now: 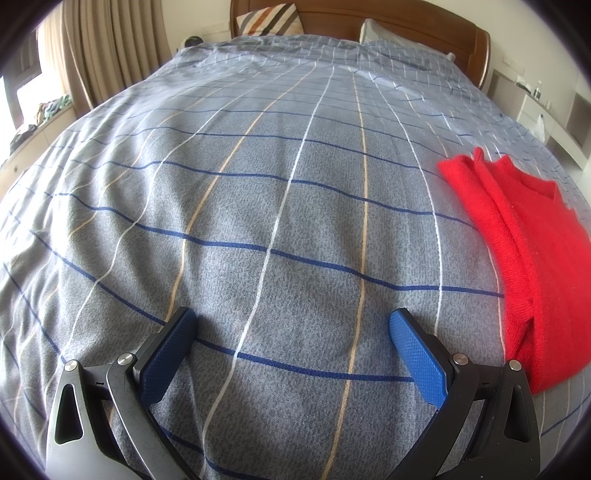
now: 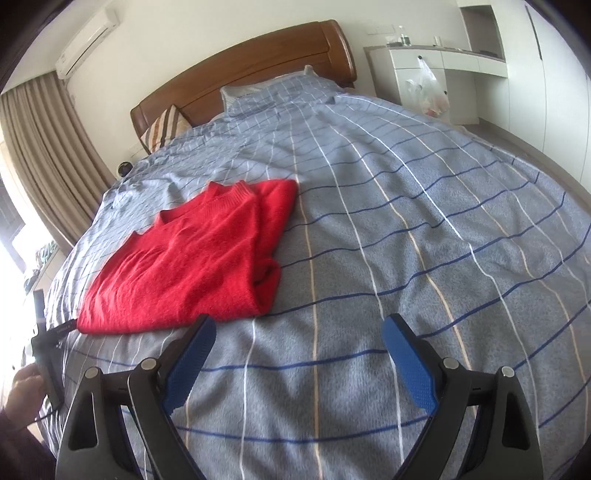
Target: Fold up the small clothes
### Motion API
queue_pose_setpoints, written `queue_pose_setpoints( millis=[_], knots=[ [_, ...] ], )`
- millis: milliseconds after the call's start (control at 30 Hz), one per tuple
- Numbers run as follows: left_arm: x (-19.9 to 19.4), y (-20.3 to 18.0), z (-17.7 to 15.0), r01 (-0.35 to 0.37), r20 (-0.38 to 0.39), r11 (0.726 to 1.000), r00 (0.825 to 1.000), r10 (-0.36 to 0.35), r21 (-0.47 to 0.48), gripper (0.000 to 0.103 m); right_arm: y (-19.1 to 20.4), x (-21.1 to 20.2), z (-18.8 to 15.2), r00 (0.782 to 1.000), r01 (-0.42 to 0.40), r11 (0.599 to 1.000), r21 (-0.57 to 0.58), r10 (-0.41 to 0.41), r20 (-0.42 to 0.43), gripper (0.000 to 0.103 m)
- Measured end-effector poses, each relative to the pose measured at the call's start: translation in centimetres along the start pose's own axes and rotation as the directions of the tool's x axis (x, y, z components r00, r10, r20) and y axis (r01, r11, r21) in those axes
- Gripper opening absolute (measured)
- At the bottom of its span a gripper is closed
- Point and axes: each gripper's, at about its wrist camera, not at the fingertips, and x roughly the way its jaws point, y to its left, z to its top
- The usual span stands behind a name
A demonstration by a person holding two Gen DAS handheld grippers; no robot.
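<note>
Bed (image 1: 280, 206) first: grey checked cover spread wide, wooden headboard (image 2: 258, 62) and a striped pillow (image 1: 267, 19) at the far end. Sweater (image 2: 192, 258) next: red knit, lying flat on the cover, sleeves apparently turned in along the sides, neckline toward the headboard; off to the right in the left wrist view (image 1: 524, 251), to the left and just ahead in the right wrist view. Judged partly folded: narrowed lengthwise into a long panel, but not yet doubled over into a compact packet. Probably left to do: bring hem up to collar, then square the edges. No other garments in sight, so cannot tell whether more await.

Left gripper (image 1: 291, 358): fingers spread apart, nothing between them, hanging over bare cover well beside the sweater. Right gripper (image 2: 299, 362): likewise spread and empty, left finger tip just short of the sweater's near hem, not touching as far as can be told.

Writing: none readable. Wall air conditioner (image 2: 88, 37) too small for a brand; no label visible on the sweater.
</note>
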Motion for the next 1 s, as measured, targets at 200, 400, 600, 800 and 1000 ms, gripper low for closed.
queue_pose_setpoints(
  millis=[200, 400, 600, 800, 1000],
  knots=[
    [0.2, -0.2, 0.1, -0.008, -0.006, 1.0, 1.0, 0.008, 0.004, 0.103, 1.1, -0.2, 1.3, 0.997, -0.056, 0.997, -0.06, 0.053, -0.051, 0.091],
    [-1.2, 0.3, 0.7, 0.013, -0.092, 1.0, 0.996, -0.013, 0.002, 0.101, -1.0, 4.3, 6.3, 0.978, -0.188, 0.976, 0.106, 0.196, -0.073, 0.091],
    [-8.9, 0.5, -2.3, 0.069, 0.036, 0.997, 0.997, -0.069, 0.018, 0.101, -1.5, 12.1, 9.0, 0.926, -0.276, 0.921, 0.275, 0.332, -0.18, 0.091],
    [-12.2, -0.7, -6.2, 0.145, 0.101, 0.989, 0.984, -0.145, 0.015, 0.102, 1.3, 16.7, 8.7, 0.903, -0.231, 0.931, 0.283, 0.314, -0.294, 0.028],
    [-11.6, -0.1, -9.0, 0.077, 0.117, 0.997, 0.99, -0.079, 0.017, 0.101, 7.9, 14.0, 11.9, 0.945, -0.146, 0.986, 0.085, 0.164, -0.284, 0.013]
  ],
)
